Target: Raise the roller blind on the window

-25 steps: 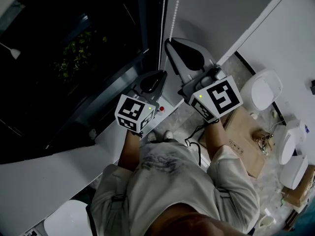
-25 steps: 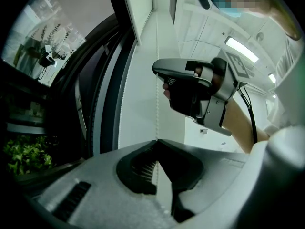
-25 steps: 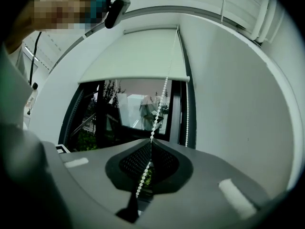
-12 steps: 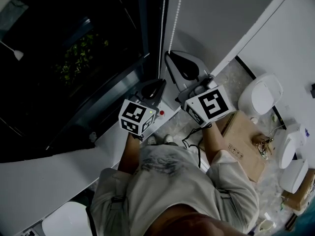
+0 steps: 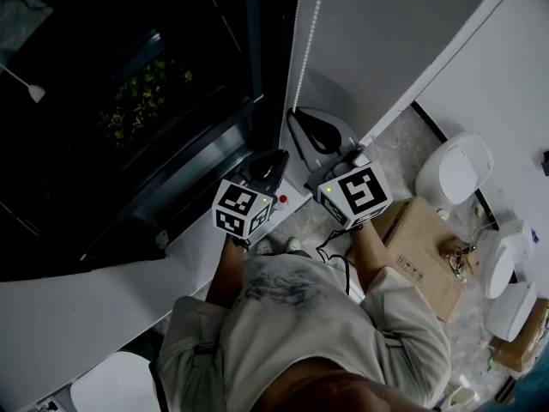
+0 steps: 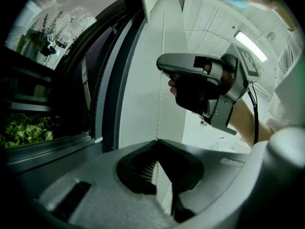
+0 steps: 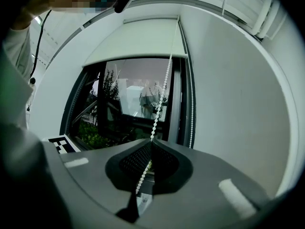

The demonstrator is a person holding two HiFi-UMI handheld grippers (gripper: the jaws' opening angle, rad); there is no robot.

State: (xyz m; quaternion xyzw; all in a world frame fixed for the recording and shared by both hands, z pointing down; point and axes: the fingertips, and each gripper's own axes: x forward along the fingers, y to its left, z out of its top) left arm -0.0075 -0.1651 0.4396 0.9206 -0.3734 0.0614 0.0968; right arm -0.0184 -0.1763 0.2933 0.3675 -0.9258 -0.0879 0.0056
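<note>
Both tongs were clenched: the right gripper [image 7: 150,143] pinched the bead chain [image 7: 162,92], and the left gripper [image 6: 156,141] looked shut on it too, beside the window [image 7: 128,109]. The roller blind [image 7: 138,42] sat high up. That light, limp, slippery chain probably wanted a firm pinch between beads.

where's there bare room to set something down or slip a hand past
Bare: the white window ledge running lower left from the left gripper, under the dark window frame. A hand could pass along the white wall right of the white bead chain. Crowded: floor round the brown cardboard box, and around the right gripper, shut on the chain like the left.
</note>
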